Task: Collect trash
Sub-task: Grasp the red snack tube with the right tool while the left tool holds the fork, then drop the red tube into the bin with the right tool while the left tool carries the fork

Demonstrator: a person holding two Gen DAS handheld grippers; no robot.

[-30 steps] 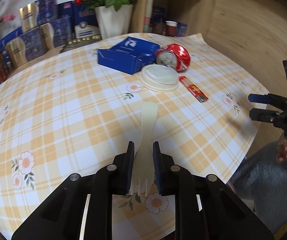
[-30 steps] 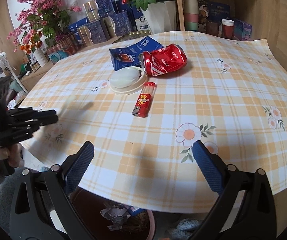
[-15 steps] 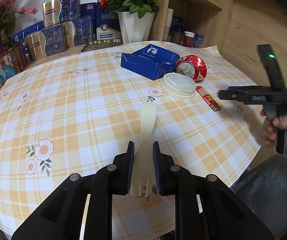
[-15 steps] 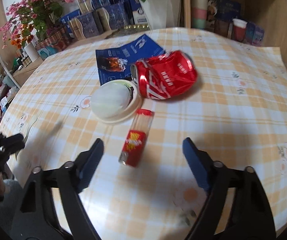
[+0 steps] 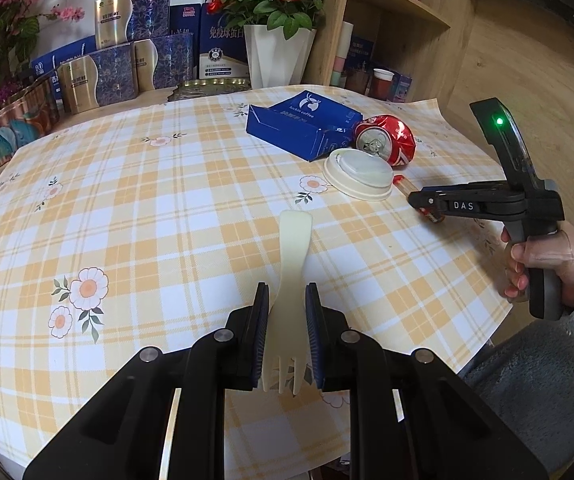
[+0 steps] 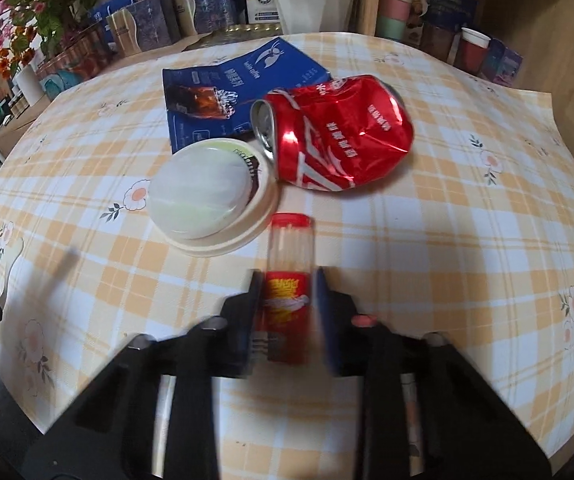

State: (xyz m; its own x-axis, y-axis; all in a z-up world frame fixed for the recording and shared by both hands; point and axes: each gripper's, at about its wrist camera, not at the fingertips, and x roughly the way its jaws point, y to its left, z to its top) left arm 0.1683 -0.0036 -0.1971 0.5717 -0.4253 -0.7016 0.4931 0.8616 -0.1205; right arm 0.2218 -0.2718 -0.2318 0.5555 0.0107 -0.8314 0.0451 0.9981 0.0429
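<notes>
Right tongs [image 6: 287,312] are closing astride the red toothpick tube [image 6: 289,280], which lies near the surface's [image 6: 487,260] right edge, long axis along the fingers; left tongs [image 5: 286,334] grip a plastic fork [image 5: 289,280].

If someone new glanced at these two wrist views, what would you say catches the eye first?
Probably the crushed red can, lying on its side on the checked tablecloth beside a round cream lid and a flattened blue carton. Next, the right gripper, its jaws closing around a small red tube. In the other view, the left gripper holds a pale plastic fork over the table's near edge.
</notes>
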